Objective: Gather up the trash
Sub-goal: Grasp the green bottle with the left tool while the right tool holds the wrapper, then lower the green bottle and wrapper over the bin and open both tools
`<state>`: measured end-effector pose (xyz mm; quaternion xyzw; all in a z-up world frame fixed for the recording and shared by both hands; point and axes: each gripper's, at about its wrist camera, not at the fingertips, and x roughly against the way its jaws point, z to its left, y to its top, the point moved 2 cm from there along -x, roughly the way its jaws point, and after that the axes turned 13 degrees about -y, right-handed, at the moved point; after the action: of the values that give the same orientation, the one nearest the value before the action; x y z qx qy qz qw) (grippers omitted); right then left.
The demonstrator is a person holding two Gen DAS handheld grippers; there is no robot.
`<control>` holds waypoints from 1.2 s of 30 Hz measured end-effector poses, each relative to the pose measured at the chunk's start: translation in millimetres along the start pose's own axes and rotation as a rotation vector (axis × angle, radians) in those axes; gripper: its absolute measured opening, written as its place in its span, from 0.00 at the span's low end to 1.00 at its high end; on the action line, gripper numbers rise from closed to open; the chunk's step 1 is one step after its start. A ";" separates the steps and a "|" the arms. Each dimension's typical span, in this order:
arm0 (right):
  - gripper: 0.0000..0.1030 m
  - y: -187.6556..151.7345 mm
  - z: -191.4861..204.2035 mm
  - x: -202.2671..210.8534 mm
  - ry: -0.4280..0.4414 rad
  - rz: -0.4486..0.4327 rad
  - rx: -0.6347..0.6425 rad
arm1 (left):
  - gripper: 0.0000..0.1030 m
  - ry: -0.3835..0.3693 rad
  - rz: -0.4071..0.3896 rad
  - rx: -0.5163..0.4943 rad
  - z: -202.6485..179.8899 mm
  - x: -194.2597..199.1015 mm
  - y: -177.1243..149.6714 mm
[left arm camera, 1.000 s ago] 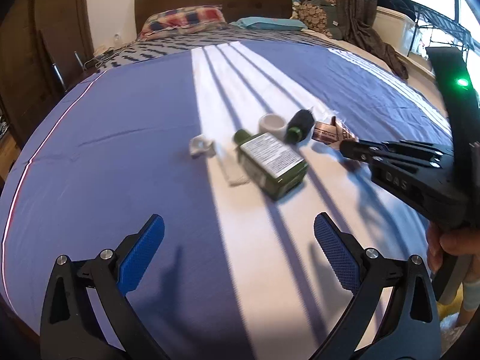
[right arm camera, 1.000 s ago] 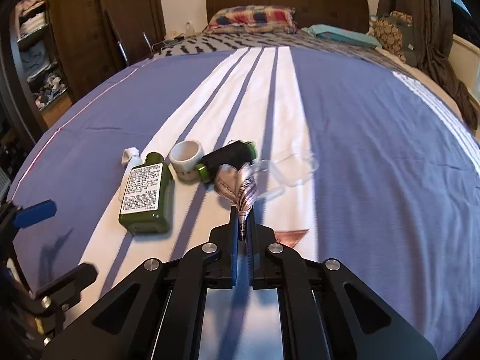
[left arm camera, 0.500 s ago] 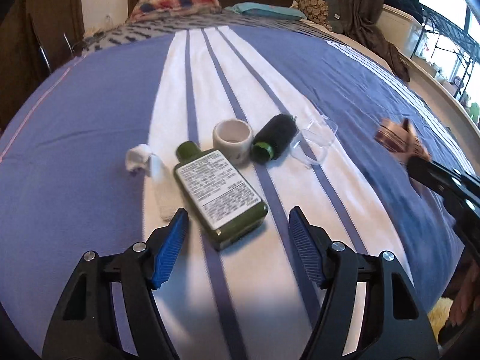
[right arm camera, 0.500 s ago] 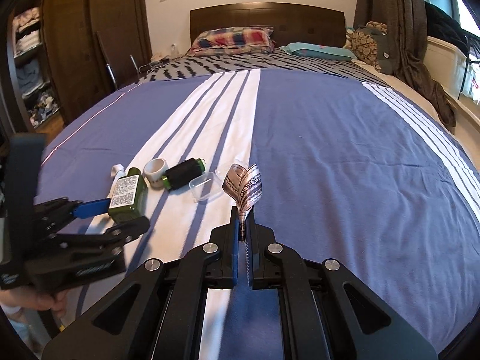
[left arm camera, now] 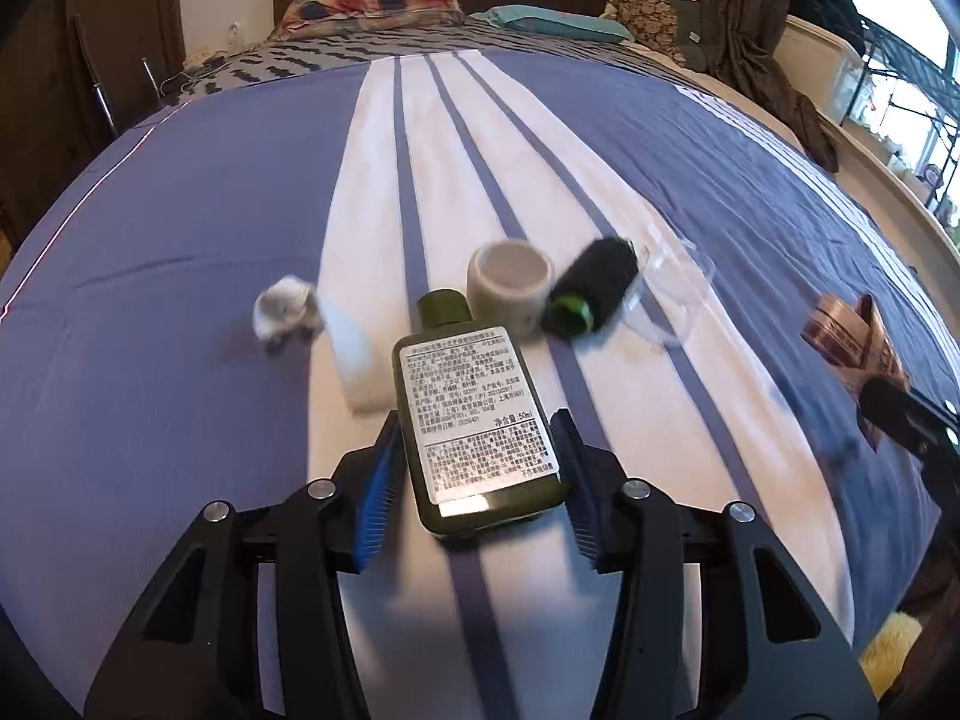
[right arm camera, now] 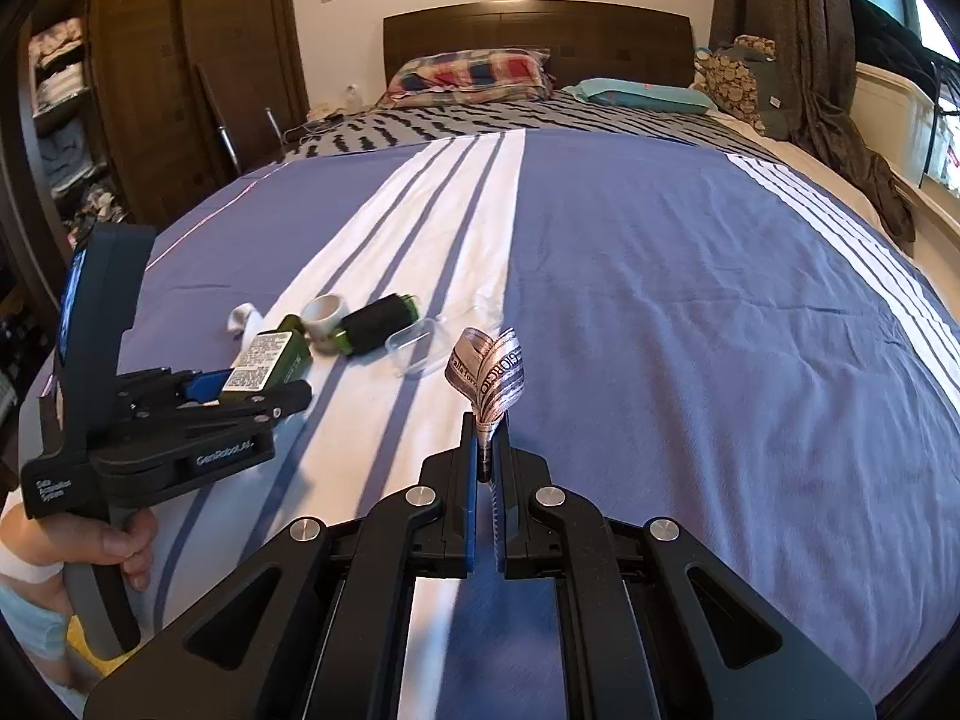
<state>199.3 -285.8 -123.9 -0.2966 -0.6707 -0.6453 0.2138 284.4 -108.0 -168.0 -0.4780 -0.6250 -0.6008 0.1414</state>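
Observation:
A dark green bottle (left arm camera: 474,420) with a white label lies on the bed. My left gripper (left arm camera: 475,420) has it between its jaws, which are closing, and both blue pads (left arm camera: 375,480) rest against its sides. In the right wrist view the same gripper (right arm camera: 264,387) straddles the bottle (right arm camera: 264,357). My right gripper (right arm camera: 486,426) is shut on a crumpled printed foil wrapper (right arm camera: 489,369), held above the sheet to the right of the pile. Behind the bottle lie a white tissue (left arm camera: 282,309), a white tube (left arm camera: 360,360), a small white cup (left arm camera: 510,276), a black roll (left arm camera: 591,294) and a clear plastic lid (left arm camera: 672,294).
The bed (right arm camera: 690,300) has a blue cover with white stripes. Pillows (right arm camera: 474,75) and a dark headboard (right arm camera: 540,30) are at the far end. A wooden wardrobe (right arm camera: 180,60) stands on the left. Curtains and clothes (right arm camera: 840,120) hang on the right. A hand (right arm camera: 114,546) holds the left gripper's handle.
My left gripper moved forward and down onto the green bottle and its jaws narrowed around it. My right gripper carried the wrapper back and to the right, away from the pile.

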 end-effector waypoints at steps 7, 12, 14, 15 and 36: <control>0.05 -18.6 12.8 26.2 0.025 -0.002 0.011 | 0.44 -0.038 -0.018 -0.043 -6.8 38.6 -48.2; 0.05 -43.6 21.2 44.3 0.045 0.014 0.013 | 0.43 -0.057 -0.031 -0.042 -10.2 66.5 -80.1; 0.05 -53.3 22.8 50.8 0.056 0.021 0.009 | 0.43 -0.059 -0.034 -0.048 -12.9 77.0 -92.1; 0.05 -60.7 24.3 56.8 0.061 0.025 0.007 | 0.43 -0.058 -0.036 -0.050 -15.1 83.3 -99.2; 0.04 -165.4 47.4 113.4 0.133 0.108 0.055 | 0.42 -0.091 0.009 -0.072 -53.5 139.3 -226.5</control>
<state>9.4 -223.4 -173.7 -0.2827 -0.6556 -0.6324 0.3005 19.2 -55.3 -190.1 -0.5124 -0.6067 -0.5998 0.0982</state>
